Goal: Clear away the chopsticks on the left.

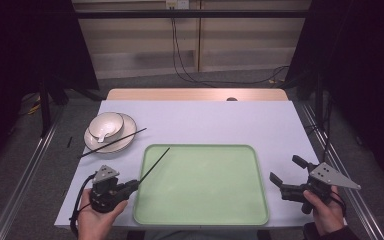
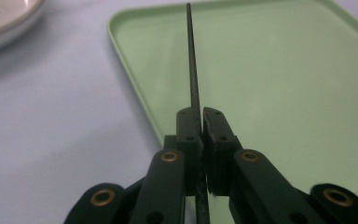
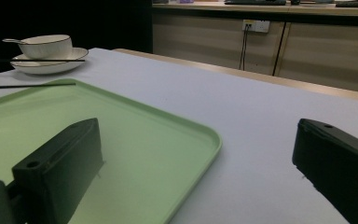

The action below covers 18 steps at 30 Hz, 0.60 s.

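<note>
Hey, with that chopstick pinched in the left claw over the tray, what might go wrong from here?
1. The left claw grips the chopstick near one end, so the long free part could pivot or slip out.
2. The second chopstick lies across the plate rim beside the bowl; a clumsy pickup might roll it off or nudge the spoon.
3. The tray reaches near the table edge; pushing could shift it.

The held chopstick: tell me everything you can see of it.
The held chopstick is a thin, straight black stick with a matte look, tapering to a fine tip. The left gripper is shut on its thick end. It slants out over the near left corner of the green tray; whether the tip touches the tray is unclear.
</note>
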Available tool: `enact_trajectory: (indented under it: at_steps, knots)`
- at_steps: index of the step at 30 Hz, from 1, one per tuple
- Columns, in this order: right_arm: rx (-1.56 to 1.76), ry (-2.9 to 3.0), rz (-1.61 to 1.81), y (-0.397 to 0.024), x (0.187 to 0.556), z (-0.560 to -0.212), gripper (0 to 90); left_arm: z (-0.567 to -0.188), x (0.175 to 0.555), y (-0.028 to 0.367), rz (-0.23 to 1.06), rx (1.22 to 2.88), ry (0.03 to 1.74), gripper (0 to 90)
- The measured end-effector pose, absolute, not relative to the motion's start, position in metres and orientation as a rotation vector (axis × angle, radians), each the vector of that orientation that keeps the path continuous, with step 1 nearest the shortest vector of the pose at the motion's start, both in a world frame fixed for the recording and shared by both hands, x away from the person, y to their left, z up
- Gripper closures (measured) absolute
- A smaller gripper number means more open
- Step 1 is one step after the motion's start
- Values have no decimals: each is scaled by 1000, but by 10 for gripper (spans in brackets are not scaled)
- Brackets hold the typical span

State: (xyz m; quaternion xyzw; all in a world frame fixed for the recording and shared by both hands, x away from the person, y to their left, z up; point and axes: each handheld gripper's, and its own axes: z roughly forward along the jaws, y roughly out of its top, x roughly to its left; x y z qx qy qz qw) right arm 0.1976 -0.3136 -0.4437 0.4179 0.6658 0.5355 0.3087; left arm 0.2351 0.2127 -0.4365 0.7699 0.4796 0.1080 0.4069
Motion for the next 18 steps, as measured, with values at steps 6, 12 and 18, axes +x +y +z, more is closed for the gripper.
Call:
enact_trajectory:
  at_steps: [6, 12, 18]
  knots:
    - [1096, 1765, 1412, -315, 197, -444, 10, -446, 244, 204, 258, 1956, 1266, 864]
    - [1108, 1757, 1417, -314, 198, -444, 12, -450, 250, 193, 255, 1987, 1297, 864]
    - [1103, 1767, 1414, -314, 197, -444, 12, -458, 253, 183, 238, 2012, 1319, 863]
